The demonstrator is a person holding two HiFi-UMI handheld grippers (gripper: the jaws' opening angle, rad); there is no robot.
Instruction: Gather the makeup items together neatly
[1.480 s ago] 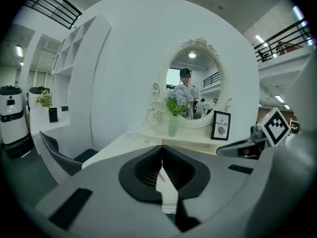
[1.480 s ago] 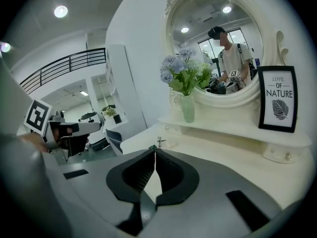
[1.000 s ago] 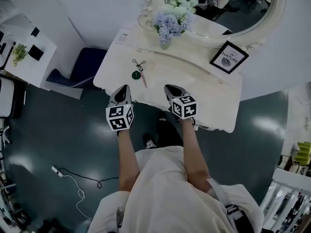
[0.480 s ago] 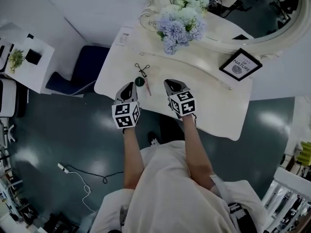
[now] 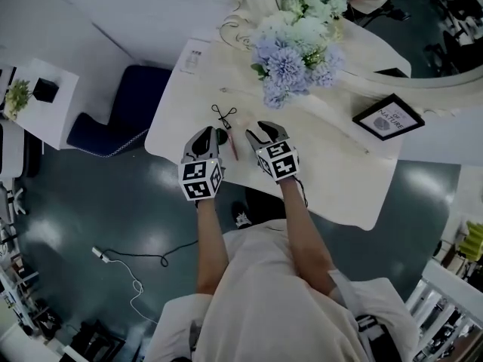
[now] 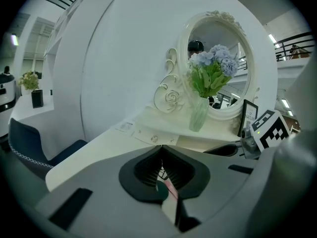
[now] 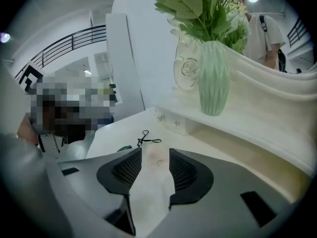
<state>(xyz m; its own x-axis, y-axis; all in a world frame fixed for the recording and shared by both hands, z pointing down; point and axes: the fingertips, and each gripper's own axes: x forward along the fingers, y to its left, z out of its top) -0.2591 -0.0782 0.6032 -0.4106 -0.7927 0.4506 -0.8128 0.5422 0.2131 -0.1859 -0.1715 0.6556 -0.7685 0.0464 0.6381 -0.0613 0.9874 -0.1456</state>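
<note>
On the white dressing table (image 5: pixel 332 172) lie a black eyelash curler (image 5: pixel 221 115), a small round green item (image 5: pixel 220 136) and a pink pencil (image 5: pixel 233 146), close together near the front left. My left gripper (image 5: pixel 205 133) hovers right beside the green item, jaws shut with nothing in them; the green item (image 6: pixel 159 188) and pencil (image 6: pixel 171 188) show under its tips (image 6: pixel 161 157). My right gripper (image 5: pixel 270 129) is just right of the pencil, its jaws opening and empty. In the right gripper view (image 7: pixel 155 152) the curler (image 7: pixel 146 139) lies ahead.
A green vase of blue and white flowers (image 5: pixel 302 36) stands at the back by the oval mirror (image 5: pixel 392 51). A framed picture (image 5: pixel 387 117) leans at the right. A paper card (image 5: pixel 192 57) is at the back left corner. A blue chair (image 5: pixel 113 115) is left of the table.
Both grippers have moved forward over the table's front edge, closer to the three items. The right gripper's jaws have parted.
</note>
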